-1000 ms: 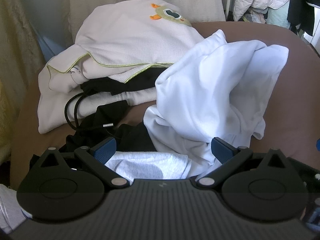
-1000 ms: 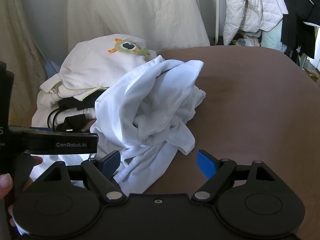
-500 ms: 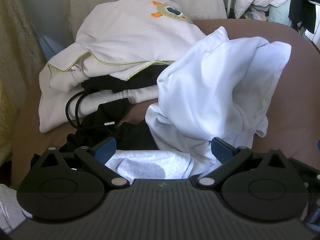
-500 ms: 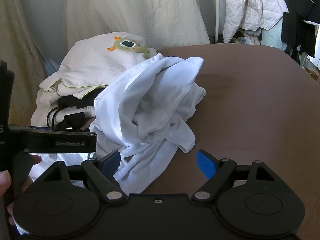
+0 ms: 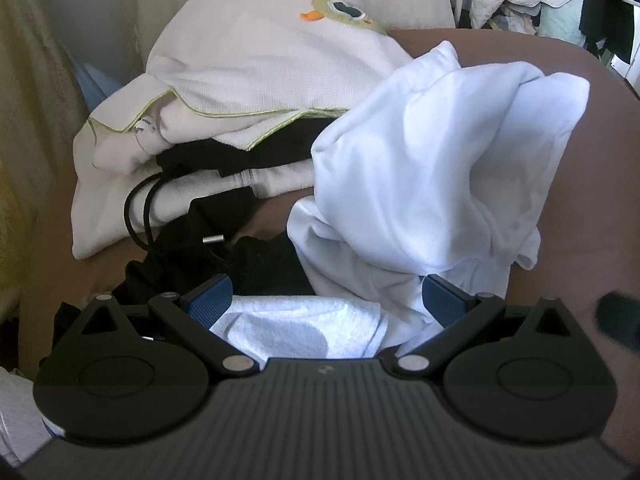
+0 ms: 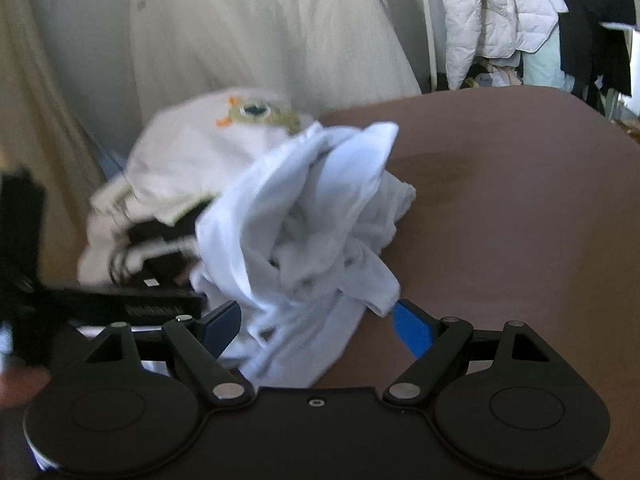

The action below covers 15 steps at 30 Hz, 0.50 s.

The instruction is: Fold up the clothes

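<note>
- The left gripper [image 5: 326,300] has its jaws spread wide and grips nothing. A small white towel [image 5: 304,330] lies between the blue pads [image 5: 210,294], and the right pad sits just beside the lower folds of the white shirt [image 5: 432,168].
- The right gripper [image 6: 316,318] is also wide open and holds nothing. The hem of the white shirt [image 6: 312,220] hangs down between its fingers, and a corner of cloth is just beside the right blue pad [image 6: 412,328]; whether it touches cannot be told.
- Compared with one second ago, the right wrist view is now blurred, and the shirt appears higher and more central between the fingers; the right gripper has moved toward it. The left view has changed only a little, and the pile keeps its form.
- The shirt lies crumpled on the brown surface [image 6: 500,200], leaning against a pile of clothes.
- In this pile a cream garment [image 5: 260,64] with a green and orange figure [image 5: 340,8] is on top, and black clothes [image 5: 248,152] with a black cord [image 5: 140,212] are under it.
- The left tool's body [image 6: 120,304] crosses the left side of the right view, with a fingertip [image 6: 20,384] below it.
- Behind hang a curtain [image 6: 260,32] and a white quilted jacket [image 6: 492,8].
</note>
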Available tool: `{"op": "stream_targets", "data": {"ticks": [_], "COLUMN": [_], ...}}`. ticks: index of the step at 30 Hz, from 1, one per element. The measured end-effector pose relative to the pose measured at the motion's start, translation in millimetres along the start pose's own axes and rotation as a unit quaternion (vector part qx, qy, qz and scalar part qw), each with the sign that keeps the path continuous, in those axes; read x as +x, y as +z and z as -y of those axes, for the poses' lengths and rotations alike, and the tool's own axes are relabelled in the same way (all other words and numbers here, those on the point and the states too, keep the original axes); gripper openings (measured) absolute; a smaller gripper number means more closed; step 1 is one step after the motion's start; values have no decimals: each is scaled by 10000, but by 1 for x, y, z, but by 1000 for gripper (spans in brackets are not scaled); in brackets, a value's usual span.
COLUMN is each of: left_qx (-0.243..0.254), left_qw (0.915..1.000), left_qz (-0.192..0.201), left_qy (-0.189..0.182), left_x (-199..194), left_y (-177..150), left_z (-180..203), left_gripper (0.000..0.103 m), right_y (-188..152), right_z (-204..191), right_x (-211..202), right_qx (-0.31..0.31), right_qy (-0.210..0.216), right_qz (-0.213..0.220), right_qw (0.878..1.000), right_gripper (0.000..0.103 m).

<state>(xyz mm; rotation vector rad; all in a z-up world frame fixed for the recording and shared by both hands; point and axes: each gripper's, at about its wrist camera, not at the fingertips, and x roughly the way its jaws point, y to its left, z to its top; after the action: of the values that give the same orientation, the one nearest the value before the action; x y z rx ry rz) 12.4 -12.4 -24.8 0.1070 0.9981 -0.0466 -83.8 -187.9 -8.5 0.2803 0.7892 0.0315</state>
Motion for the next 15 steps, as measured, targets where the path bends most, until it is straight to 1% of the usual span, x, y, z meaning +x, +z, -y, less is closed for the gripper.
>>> {"op": "stream_targets", "data": {"ticks": [5, 7, 8, 9, 11, 12, 15], "left_qx": [-36, -89, -137, -255, -492, -607, -751], "left_qw": [10000, 10000, 9999, 9995, 9976, 9966, 9951], "left_qz": [-31, -16, 7, 36, 100, 168, 478], "left_qy": [41, 24, -35, -189, -481, -534, -420], "left_x": [5, 8, 10, 13, 19, 21, 19], "left_y": [2, 3, 4, 5, 7, 8, 9], "left_z": [1, 1, 1, 0, -3, -4, -4], "left_gripper": [103, 103, 103, 103, 103, 103, 103], "right_y": [2, 1, 1, 1, 3, 4, 13], "right_z": [9, 13, 16, 18, 25, 29, 40], "right_x": [5, 9, 11, 12, 9, 5, -2], "right_qx": [44, 130, 178, 226, 386, 476, 625], "right_qy": [-77, 36, 127, 223, 423, 520, 934], "right_qz": [-1, -6, 9, 51, 360, 565, 994], "right_qw": [10000, 9999, 9998, 9995, 9977, 9959, 9887], "right_gripper": [87, 87, 87, 87, 87, 87, 92]}}
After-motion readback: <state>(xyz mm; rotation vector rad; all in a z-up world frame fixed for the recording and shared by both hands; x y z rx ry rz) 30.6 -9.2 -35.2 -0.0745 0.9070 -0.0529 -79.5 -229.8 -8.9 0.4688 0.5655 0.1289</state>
